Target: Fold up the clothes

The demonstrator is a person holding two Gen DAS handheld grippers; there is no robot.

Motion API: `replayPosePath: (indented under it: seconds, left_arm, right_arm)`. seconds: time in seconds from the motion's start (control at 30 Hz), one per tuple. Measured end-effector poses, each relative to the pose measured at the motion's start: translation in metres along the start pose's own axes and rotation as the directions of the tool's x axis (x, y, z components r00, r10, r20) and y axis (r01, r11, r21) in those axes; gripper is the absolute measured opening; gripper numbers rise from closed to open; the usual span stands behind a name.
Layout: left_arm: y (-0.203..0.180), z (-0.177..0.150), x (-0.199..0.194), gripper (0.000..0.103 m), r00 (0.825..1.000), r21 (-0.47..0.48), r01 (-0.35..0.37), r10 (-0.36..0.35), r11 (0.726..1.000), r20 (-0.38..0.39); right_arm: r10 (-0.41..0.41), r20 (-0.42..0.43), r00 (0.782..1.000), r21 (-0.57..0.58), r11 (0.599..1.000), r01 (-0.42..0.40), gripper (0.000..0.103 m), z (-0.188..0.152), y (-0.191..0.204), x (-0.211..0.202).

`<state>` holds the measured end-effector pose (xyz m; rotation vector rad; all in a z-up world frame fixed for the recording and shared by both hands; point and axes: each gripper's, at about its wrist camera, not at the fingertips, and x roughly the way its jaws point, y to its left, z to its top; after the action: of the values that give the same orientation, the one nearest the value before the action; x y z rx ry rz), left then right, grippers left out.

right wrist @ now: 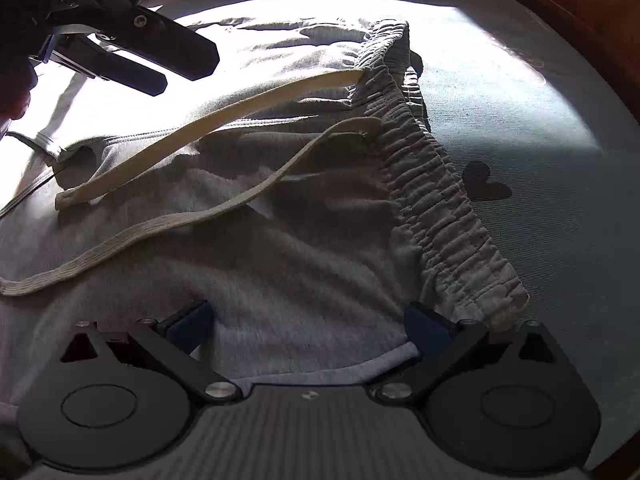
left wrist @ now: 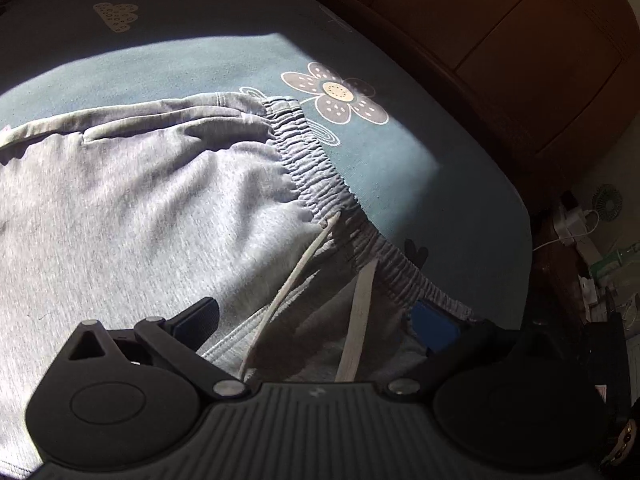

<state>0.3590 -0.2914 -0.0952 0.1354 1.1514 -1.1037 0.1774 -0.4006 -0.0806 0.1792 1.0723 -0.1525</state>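
Grey sweatpants (left wrist: 132, 208) lie on a teal bedsheet (left wrist: 200, 60), with a gathered elastic waistband (left wrist: 312, 168) and two cream drawstrings (left wrist: 296, 268). My left gripper (left wrist: 320, 320) is open, low over the pants by the waistband, one drawstring between its fingers. In the right wrist view the pants (right wrist: 280, 248) fill the middle, waistband (right wrist: 432, 184) on the right, drawstrings (right wrist: 192, 136) trailing left. My right gripper (right wrist: 308, 328) is open, fingers spread on the fabric near the waistband end. The left gripper (right wrist: 160, 60) shows at the top left there, over the pants.
The sheet has a flower print (left wrist: 336, 92) and a dark heart print (right wrist: 484, 184). A wooden bed frame (left wrist: 500, 40) runs along the far right edge. Cables and small items (left wrist: 592, 240) lie on the floor past the bed's edge. Strong sunlight falls across the bed.
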Motion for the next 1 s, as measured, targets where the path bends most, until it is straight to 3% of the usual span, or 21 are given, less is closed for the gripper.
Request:
replayPosePath:
  seconds: [0.07,0.27,0.37,0.47,0.53,0.7,0.8,1.0]
  left_arm:
    - [-0.007,0.006,0.018,0.102,1.0,0.036,-0.01,0.01,0.999,-0.009]
    - [-0.011,0.019,0.065,0.102,0.998,0.016,0.034,-0.033,0.999,-0.06]
    - [-0.021,0.031,0.073,0.102,0.996,0.031,0.055,-0.053,0.998,-0.066]
    - [-0.029,0.039,0.064,0.102,0.989,0.043,0.122,-0.118,0.992,-0.088]
    - [-0.031,0.041,0.053,0.102,0.992,0.075,0.101,-0.095,0.992,-0.078]
    - [-0.014,0.036,0.041,0.102,0.998,0.089,-0.034,0.038,0.995,-0.041]
    - [-0.002,0.032,0.061,0.102,0.996,0.034,-0.044,0.046,0.998,-0.081]
    - [-0.017,0.047,0.078,0.102,0.999,0.062,-0.037,0.039,0.997,-0.029]
  right_arm:
    - [-0.009,0.012,1.0,0.008,1.0,0.009,0.103,-0.001,0.001,0.001]
    - [-0.009,0.048,0.999,0.011,1.0,0.008,0.103,-0.006,0.001,0.0]
    - [-0.002,0.055,0.998,0.007,1.0,0.002,0.103,-0.007,0.001,0.0]
    - [0.005,0.055,0.998,0.002,1.0,-0.005,0.103,-0.007,0.0,0.0]
    - [0.014,0.053,0.998,-0.002,1.0,-0.014,0.103,-0.006,-0.001,-0.001]
    - [0.028,0.054,0.998,-0.013,1.0,-0.027,0.103,-0.007,-0.001,-0.001]
    - [0.029,0.061,0.998,-0.017,0.999,-0.028,0.103,-0.007,0.0,0.0]
    - [0.028,0.076,0.997,-0.026,0.999,-0.026,0.103,-0.008,0.0,0.002]
